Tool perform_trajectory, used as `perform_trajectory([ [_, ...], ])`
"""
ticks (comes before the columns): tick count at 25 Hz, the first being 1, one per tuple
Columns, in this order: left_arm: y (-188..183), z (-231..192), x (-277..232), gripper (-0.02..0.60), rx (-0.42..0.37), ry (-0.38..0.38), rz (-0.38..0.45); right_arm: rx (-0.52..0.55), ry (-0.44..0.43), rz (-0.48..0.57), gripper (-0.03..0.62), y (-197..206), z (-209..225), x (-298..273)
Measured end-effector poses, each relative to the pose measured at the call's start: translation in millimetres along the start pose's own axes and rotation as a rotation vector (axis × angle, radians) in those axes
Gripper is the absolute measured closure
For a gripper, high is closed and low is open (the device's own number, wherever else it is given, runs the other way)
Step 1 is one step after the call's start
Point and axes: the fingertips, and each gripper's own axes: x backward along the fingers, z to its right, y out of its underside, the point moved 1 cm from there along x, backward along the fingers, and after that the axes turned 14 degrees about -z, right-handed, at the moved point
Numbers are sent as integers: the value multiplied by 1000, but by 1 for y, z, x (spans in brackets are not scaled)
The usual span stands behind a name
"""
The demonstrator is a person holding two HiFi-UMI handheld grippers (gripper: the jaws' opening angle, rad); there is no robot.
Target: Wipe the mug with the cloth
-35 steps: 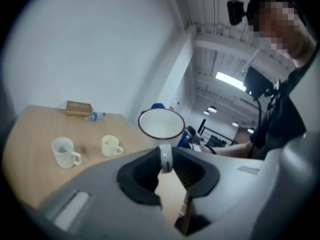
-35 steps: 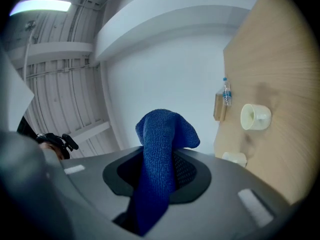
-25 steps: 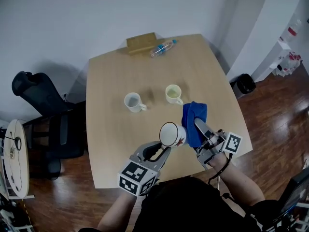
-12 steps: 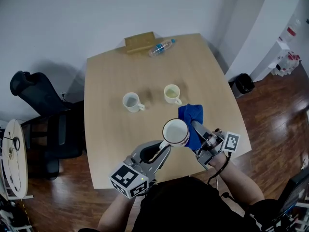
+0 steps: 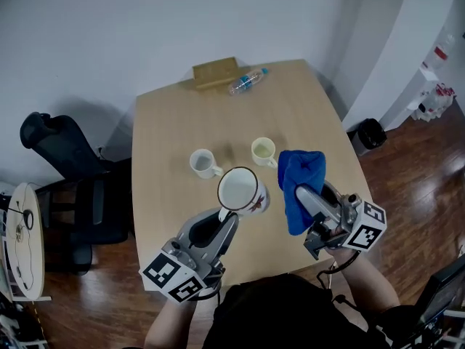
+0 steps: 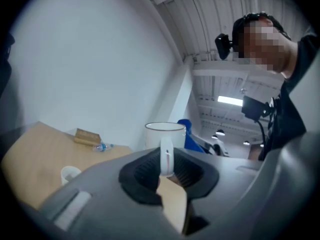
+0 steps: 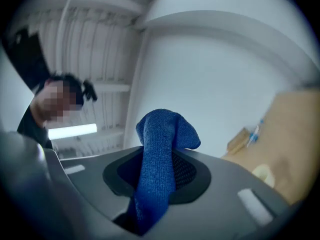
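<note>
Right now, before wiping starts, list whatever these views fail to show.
- Mug side print: head view, too small and turned away.
- Mug's inside: left gripper view, its own rim hides it.
- Mug: right gripper view, outside the frame; cloth fills the middle.
- Bottle label: head view, too small.

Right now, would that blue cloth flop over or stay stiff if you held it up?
Probably floppy: above the right tool pinching it, the blue cloth folds over and a tail droops below. It looks light, since that small pinch carries it all. Its fuzzy weave likely keeps it from slipping.
</note>
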Motion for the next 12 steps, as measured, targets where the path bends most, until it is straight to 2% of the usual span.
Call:
perform_trajectory([
  [2, -1, -2, -1, 523, 24, -6, 7, 352, 90, -72, 484, -4, -45, -20],
  [4, 0, -2, -5, 522, 69, 0, 25, 792, 225, -150, 484, 13, -78, -40],
  [6, 0, -1, -8, 522, 137, 18, 56, 1241, 350, -228, 484, 43, -91, -54],
  [7, 1, -1, -9, 522, 180, 26, 75, 1398, 382, -246, 484, 54, -94, -60],
  [8, 1, -2, -9, 522, 222, 34, 94, 1493, 396, -256, 484, 61, -95, -64],
  [9, 1, -3, -9, 522, 257, 39, 110, 1539, 402, -262, 484, 67, -95, -65],
  [12, 3, -3, -9, 522, 298, 49, 131, 1553, 406, -267, 484, 69, -94, -67],
])
